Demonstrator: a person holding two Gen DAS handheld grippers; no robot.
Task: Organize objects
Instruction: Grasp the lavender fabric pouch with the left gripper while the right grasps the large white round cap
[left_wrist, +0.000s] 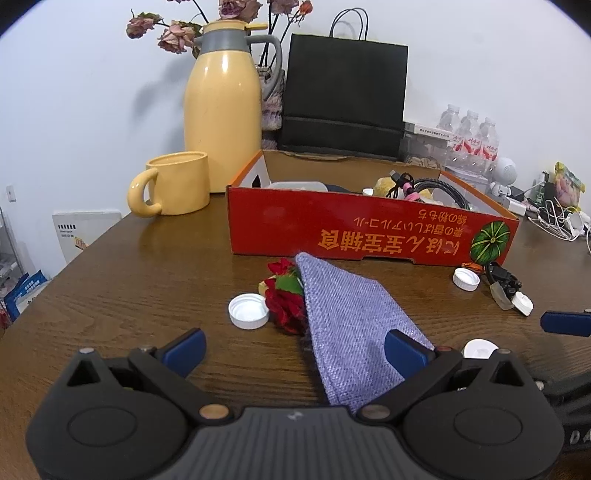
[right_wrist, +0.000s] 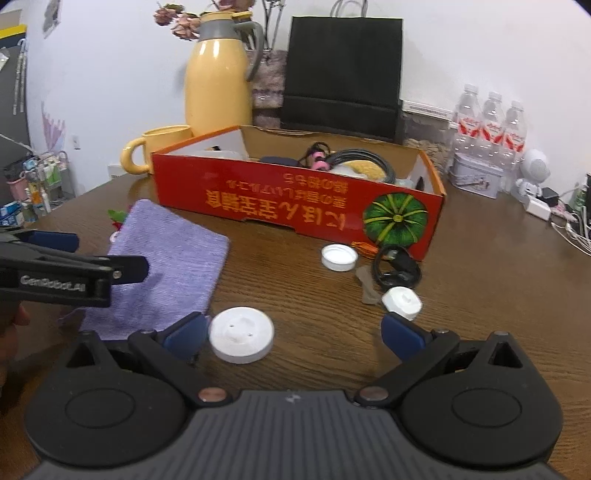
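Note:
A red cardboard box (left_wrist: 369, 232) (right_wrist: 295, 206) stands on the wooden table and holds cables and small items. A purple cloth (left_wrist: 351, 325) (right_wrist: 173, 266) lies in front of it, partly over a red artificial flower (left_wrist: 286, 301). My left gripper (left_wrist: 295, 349) is open over the cloth's near end; its fingers also show from the side in the right wrist view (right_wrist: 110, 254). My right gripper (right_wrist: 295, 334) is open around a white round disc (right_wrist: 242, 335). White bottle caps (left_wrist: 248, 311) (right_wrist: 338, 257), a black cable (right_wrist: 397, 267) and a white plug (right_wrist: 402, 297) lie nearby.
A yellow thermos (left_wrist: 221, 107), yellow mug (left_wrist: 177, 184) and black paper bag (left_wrist: 345, 96) stand behind the box. Water bottles (right_wrist: 491, 125), a tin (right_wrist: 476, 175), a small white robot figure (right_wrist: 533, 171) and chargers with cables (left_wrist: 554, 218) crowd the right side.

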